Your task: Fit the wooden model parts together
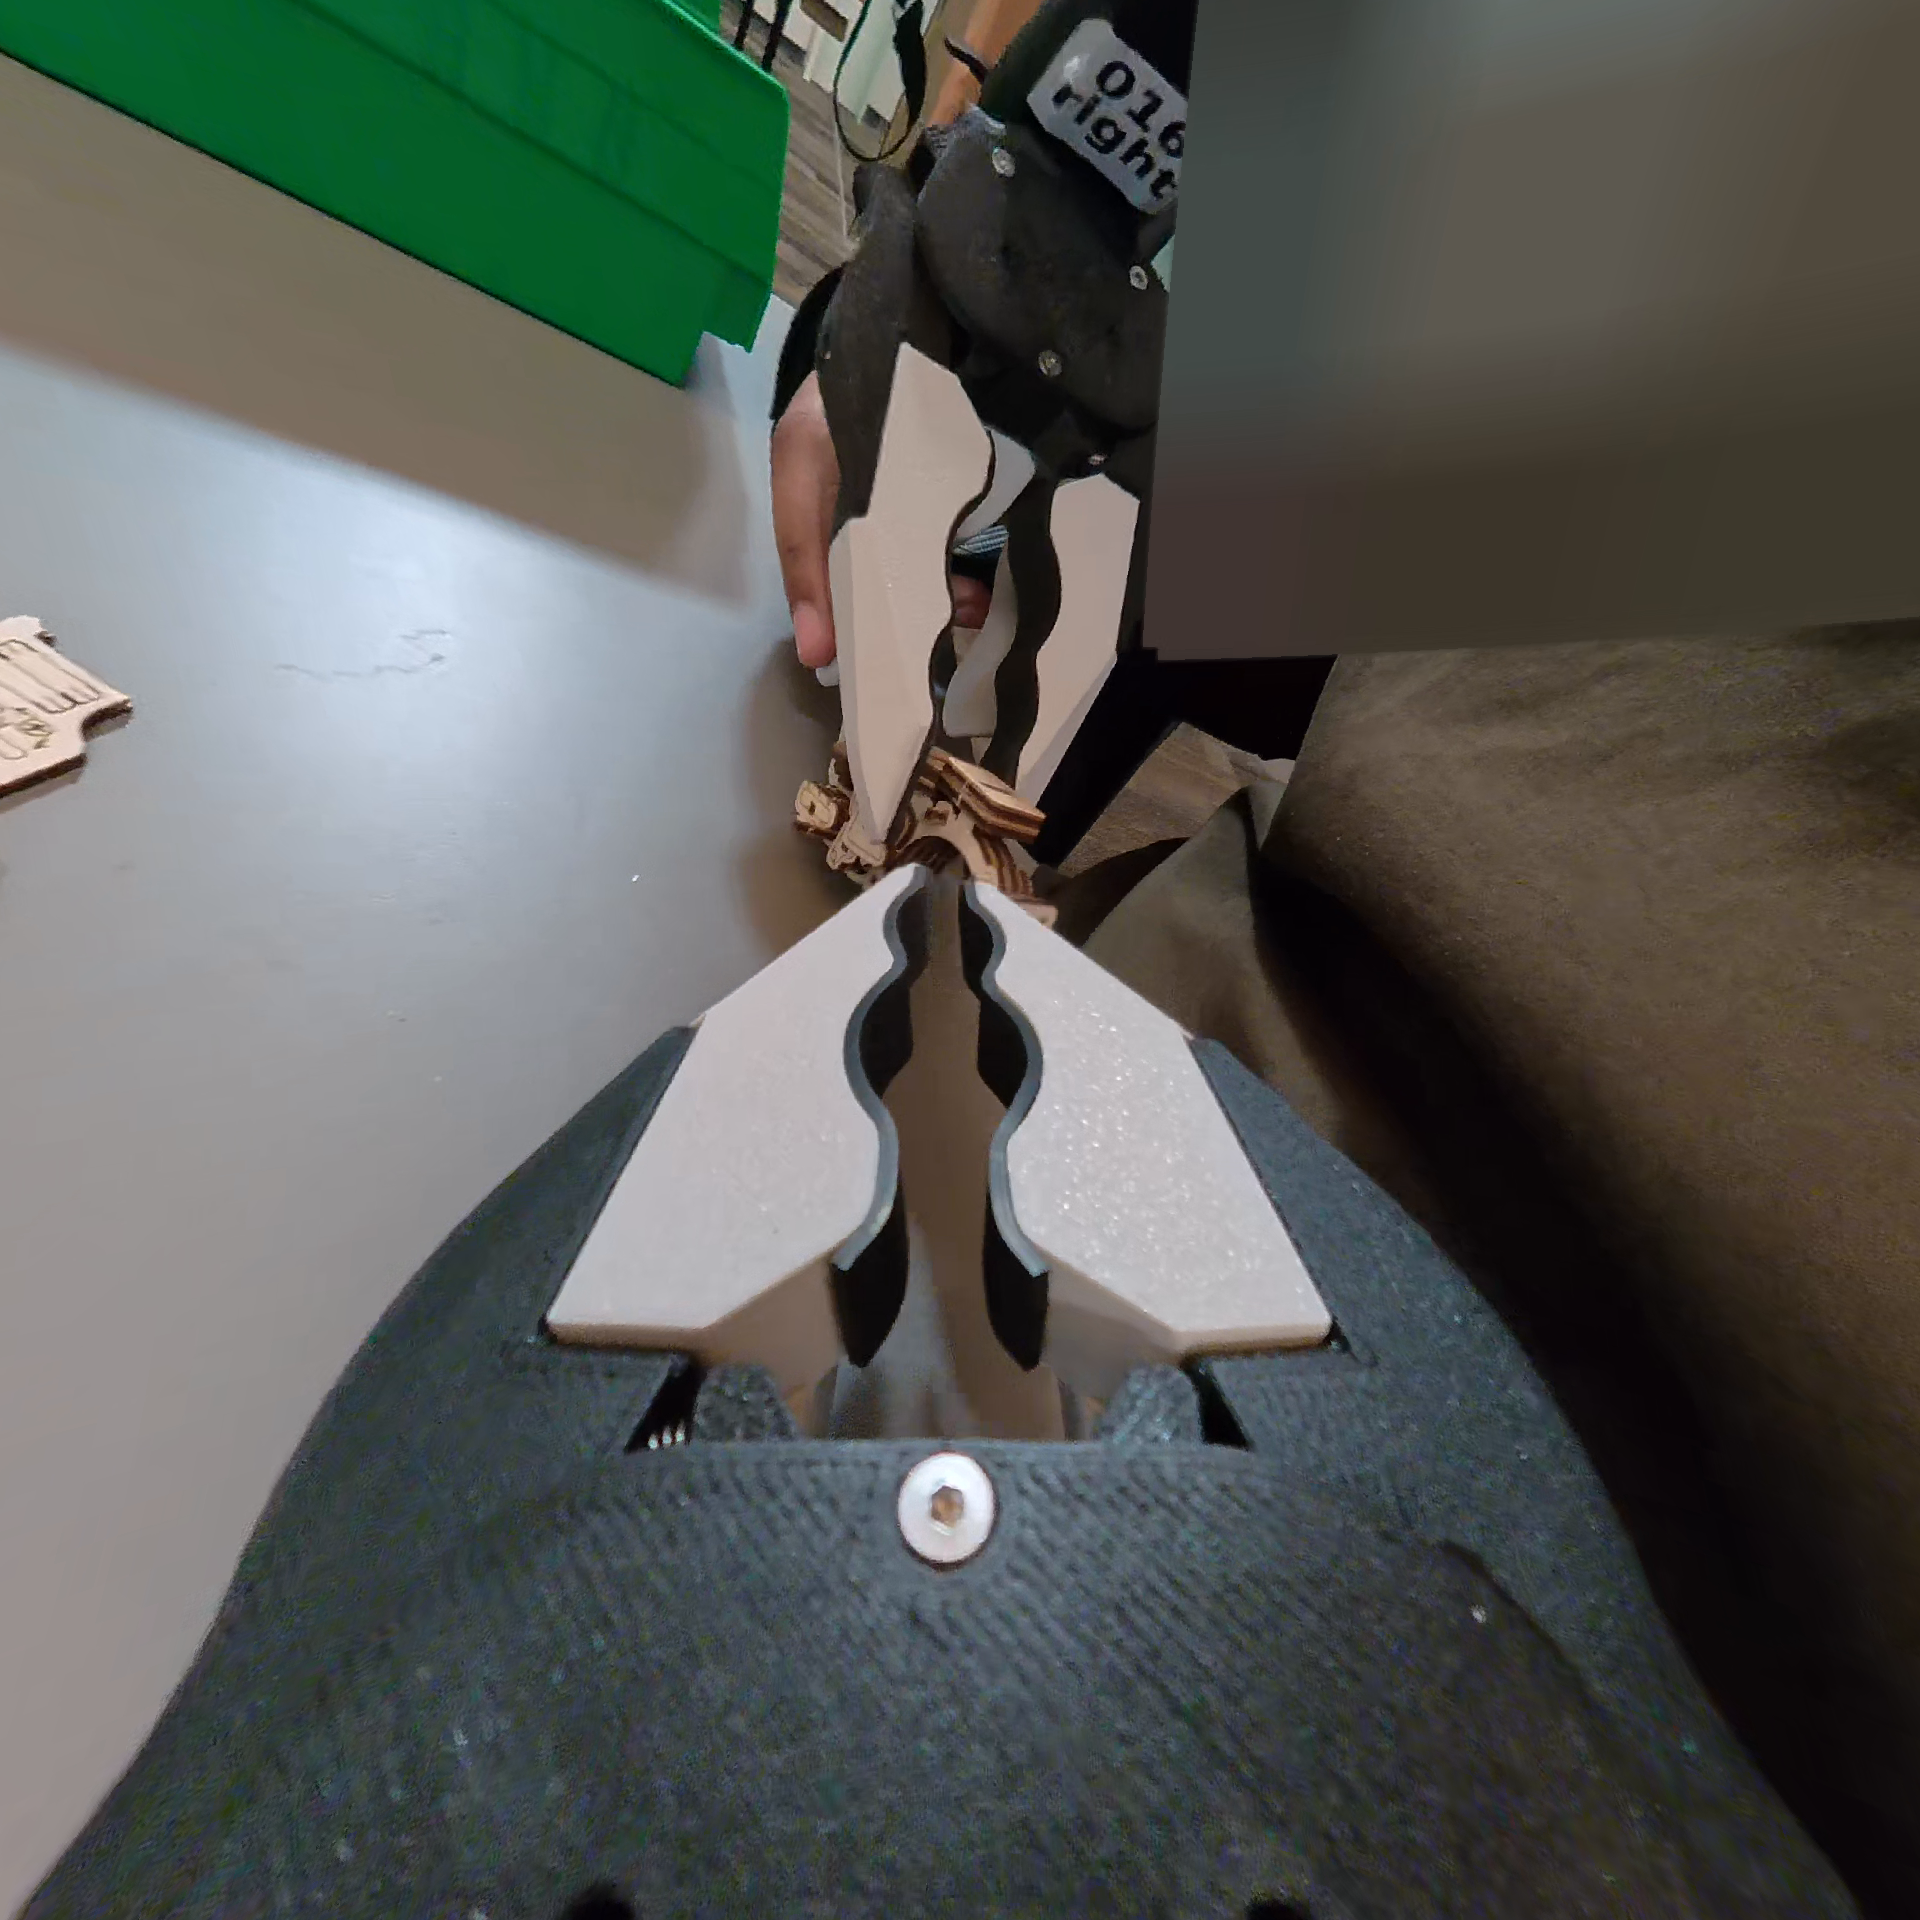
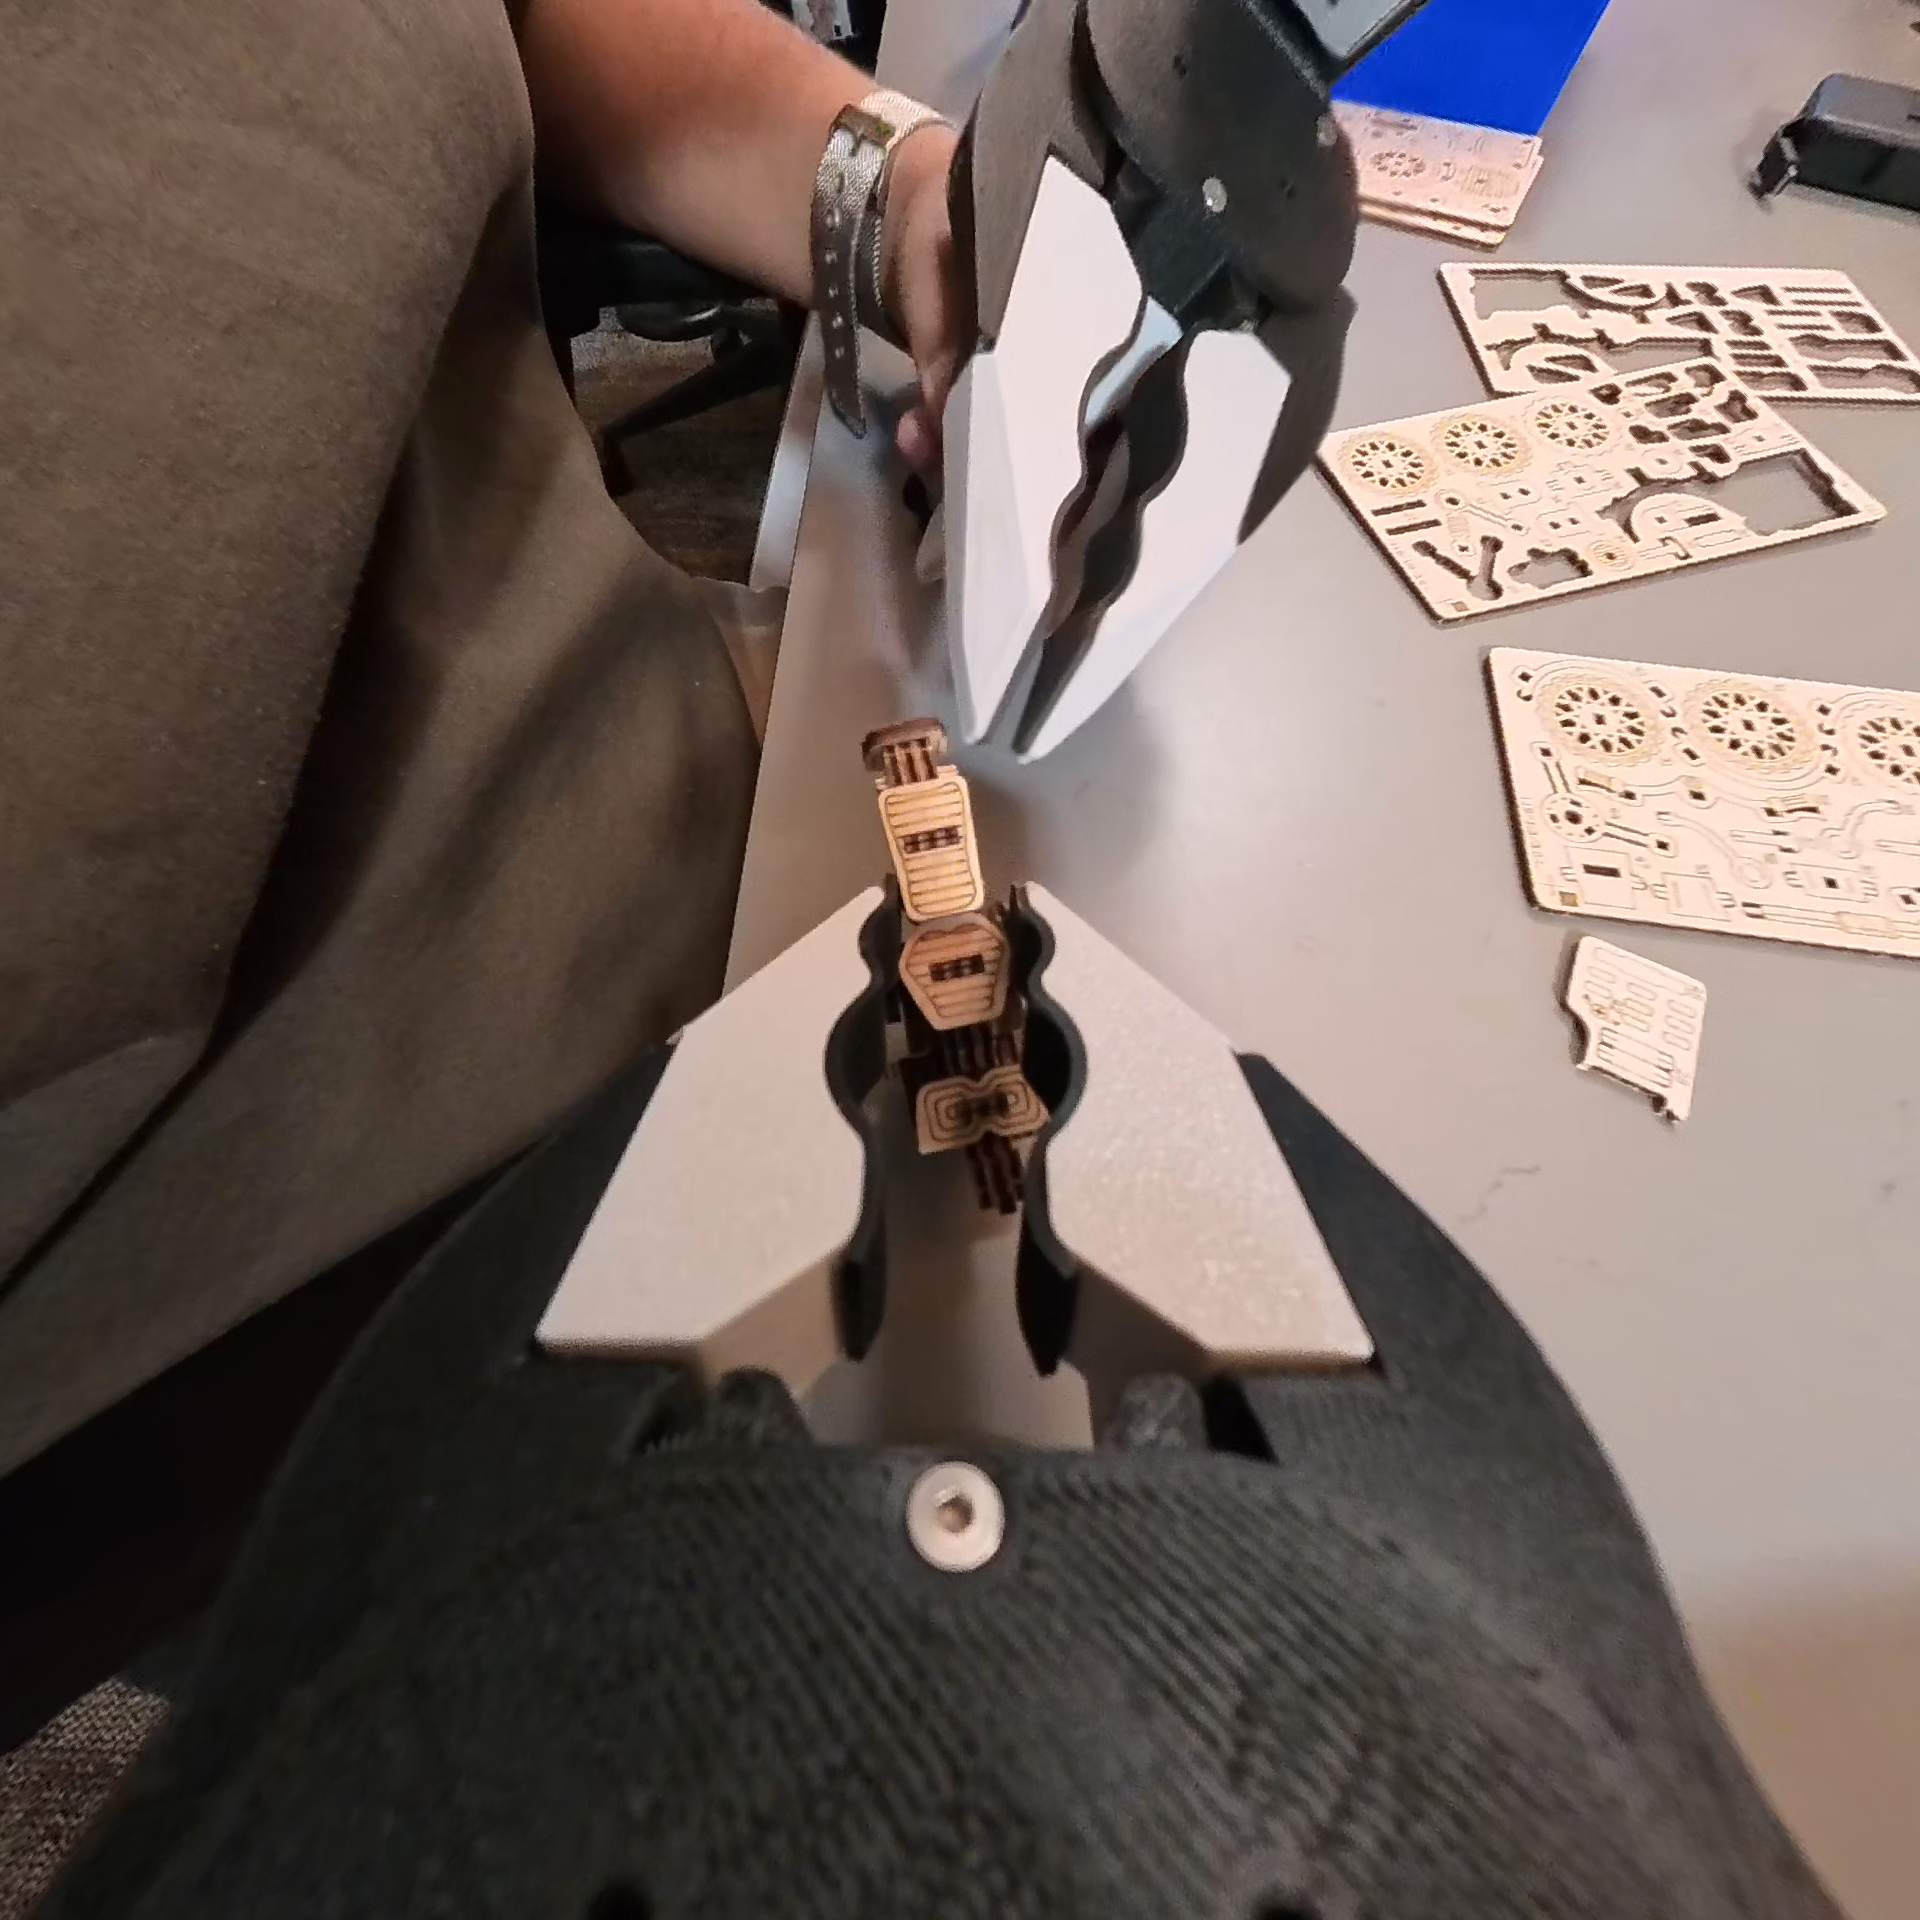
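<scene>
office: grey desk (image 2: 1351, 1143), swivel chair base (image 2: 675, 343)

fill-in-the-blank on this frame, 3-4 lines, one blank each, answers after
1. The wooden model piece is clamped in the ____ gripper.
2. The left gripper holds ____ between its fingers.
3. The flat wooden part sheets lie on the ____ table.
4. The box at the table's far side in the left wrist view is ____.

Missing words: right; nothing; grey; green
</scene>
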